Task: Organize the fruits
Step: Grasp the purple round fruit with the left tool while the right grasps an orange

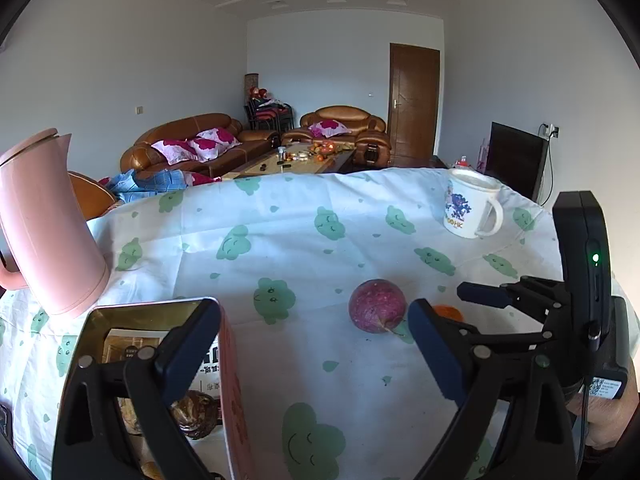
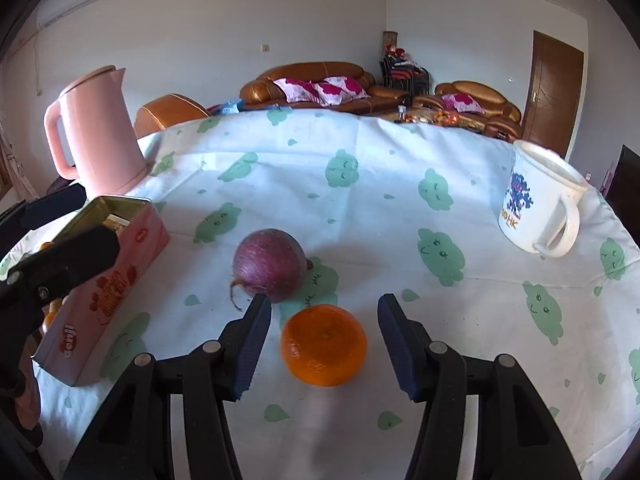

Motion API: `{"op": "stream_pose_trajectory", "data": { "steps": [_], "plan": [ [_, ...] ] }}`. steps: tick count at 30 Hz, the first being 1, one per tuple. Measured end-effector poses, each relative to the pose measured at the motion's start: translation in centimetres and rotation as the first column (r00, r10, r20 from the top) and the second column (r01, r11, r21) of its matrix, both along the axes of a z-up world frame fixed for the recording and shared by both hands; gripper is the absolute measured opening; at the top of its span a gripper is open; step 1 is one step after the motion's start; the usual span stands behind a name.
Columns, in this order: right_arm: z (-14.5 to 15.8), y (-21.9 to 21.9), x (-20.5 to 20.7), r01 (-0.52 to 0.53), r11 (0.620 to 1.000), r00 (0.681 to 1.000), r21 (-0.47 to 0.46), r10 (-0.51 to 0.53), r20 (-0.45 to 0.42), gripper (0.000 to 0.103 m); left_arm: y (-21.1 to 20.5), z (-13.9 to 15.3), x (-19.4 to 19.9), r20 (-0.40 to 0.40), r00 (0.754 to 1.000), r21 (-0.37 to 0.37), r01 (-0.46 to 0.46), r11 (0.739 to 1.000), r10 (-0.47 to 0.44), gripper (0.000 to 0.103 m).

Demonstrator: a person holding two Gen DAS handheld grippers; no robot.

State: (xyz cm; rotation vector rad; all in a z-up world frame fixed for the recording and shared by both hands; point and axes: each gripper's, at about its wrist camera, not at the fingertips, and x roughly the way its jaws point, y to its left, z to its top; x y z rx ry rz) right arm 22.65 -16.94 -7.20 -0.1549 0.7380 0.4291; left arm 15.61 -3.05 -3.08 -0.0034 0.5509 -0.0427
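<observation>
An orange [image 2: 324, 344] lies on the cloud-print tablecloth [image 2: 380, 184] between the fingers of my right gripper [image 2: 325, 346], which is open with a small gap on each side of the fruit. Just beyond it sits a purple onion [image 2: 270, 264], also seen as the onion [image 1: 376, 306] in the left wrist view. To the left stands an open pink tin [image 2: 104, 280]. My left gripper [image 1: 310, 344] is wide open with nothing between its fingers, and its left finger [image 1: 188, 344] hangs over the tin [image 1: 232, 380]. The orange [image 1: 450, 313] is mostly hidden there.
A pink kettle [image 2: 96, 136] stands at the back left of the table and a white printed mug [image 2: 536, 208] at the right. The tin holds wrappers and small items. Beyond the table's far edge are brown sofas [image 1: 192, 148] and a door.
</observation>
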Motion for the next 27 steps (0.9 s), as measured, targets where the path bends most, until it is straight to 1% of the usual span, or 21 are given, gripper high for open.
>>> {"op": "stream_pose_trajectory", "data": {
  "steps": [3, 7, 9, 12, 16, 21, 23, 25, 27],
  "plan": [
    [-0.6, -0.1, 0.5, -0.015, 1.0, 0.999, 0.022, 0.016, -0.04, 0.057, -0.1, -0.3, 0.5, -0.011, 1.0, 0.002, -0.004, 1.0, 0.004, 0.097],
    [-1.3, 0.1, 1.1, -0.031, 0.999, 0.995, 0.027, 0.034, -0.094, 0.057, -0.5, -1.0, 1.6, -0.036, 0.999, 0.001, 0.002, 1.0, -0.001, 0.097],
    [-1.6, 0.1, 1.4, -0.021, 1.0, 0.993, 0.021, 0.023, -0.112, 0.05, -0.8, -1.2, 1.9, -0.048, 0.999, 0.003, 0.009, 1.0, -0.009, 0.097],
    [-1.5, -0.4, 1.2, -0.018, 0.999, 0.993, 0.035, 0.022, -0.113, 0.049, -1.4, -1.5, 2.3, -0.062, 0.998, 0.006, 0.02, 1.0, -0.019, 0.097],
    [-1.2, -2.0, 1.3, 0.05, 0.997, 0.995, 0.063, -0.044, -0.091, 0.049, -2.5, -1.6, 2.9, -0.073, 0.996, 0.03, 0.047, 0.998, -0.045, 0.097],
    [-0.7, -4.4, 1.4, 0.173, 0.98, 0.983, 0.097, -0.166, -0.072, 0.049, -3.5, -2.7, 4.9, -0.132, 0.989, 0.01, 0.074, 0.997, -0.072, 0.096],
    [-0.9, -5.0, 1.7, 0.199, 0.974, 0.978, 0.104, -0.19, -0.087, 0.049, -3.8, -3.2, 5.5, -0.154, 0.985, 0.012, 0.084, 0.996, -0.081, 0.092],
    [-0.9, -5.2, 1.9, 0.201, 0.974, 0.977, 0.106, -0.191, -0.098, 0.049, -4.1, -3.5, 6.2, -0.17, 0.981, 0.016, 0.094, 0.995, -0.09, 0.09],
    [-0.9, -5.2, 1.9, 0.207, 0.973, 0.975, 0.104, -0.198, -0.098, 0.049, -4.3, -3.8, 6.9, -0.189, 0.977, 0.012, 0.105, 0.994, -0.101, 0.084]
  ]
}}
